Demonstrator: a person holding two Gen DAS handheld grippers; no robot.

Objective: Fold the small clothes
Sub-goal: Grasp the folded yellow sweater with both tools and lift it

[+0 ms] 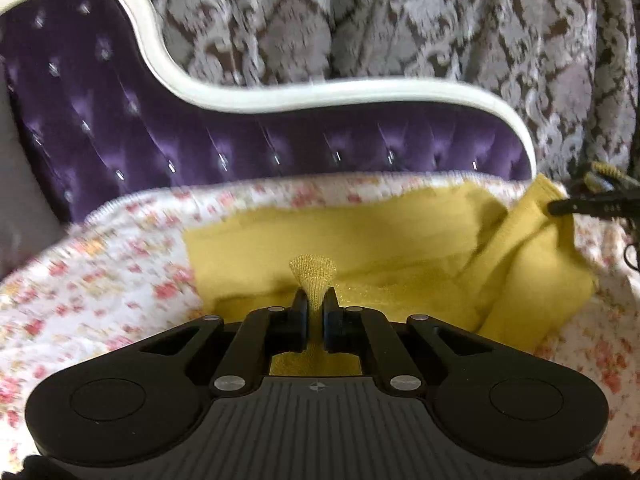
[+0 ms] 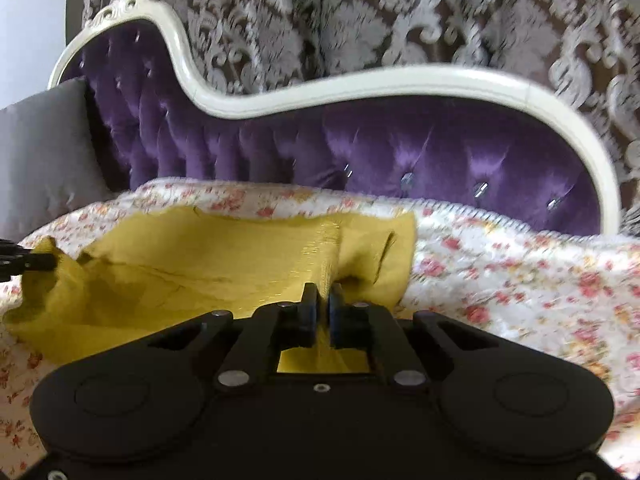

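A small mustard-yellow knitted garment (image 1: 360, 240) lies spread on a floral bedspread (image 1: 120, 264). My left gripper (image 1: 315, 300) is shut on a pinch of its near edge, and a tuft of knit sticks up between the fingers. In the right wrist view the same yellow garment (image 2: 200, 264) shows, with my right gripper (image 2: 323, 296) shut on a raised fold of it near its right end. The right gripper's tip (image 1: 592, 204) shows at the garment's right corner in the left wrist view. At the left edge of the right wrist view, the left gripper's tip (image 2: 28, 262) holds the other corner.
A purple tufted headboard (image 2: 400, 148) with a cream curved frame (image 2: 360, 80) stands behind the bed. A grey pillow (image 2: 40, 152) leans at the left. Patterned brown and silver curtains (image 1: 440, 20) hang behind. The floral bedspread (image 2: 520, 280) stretches to the right of the garment.
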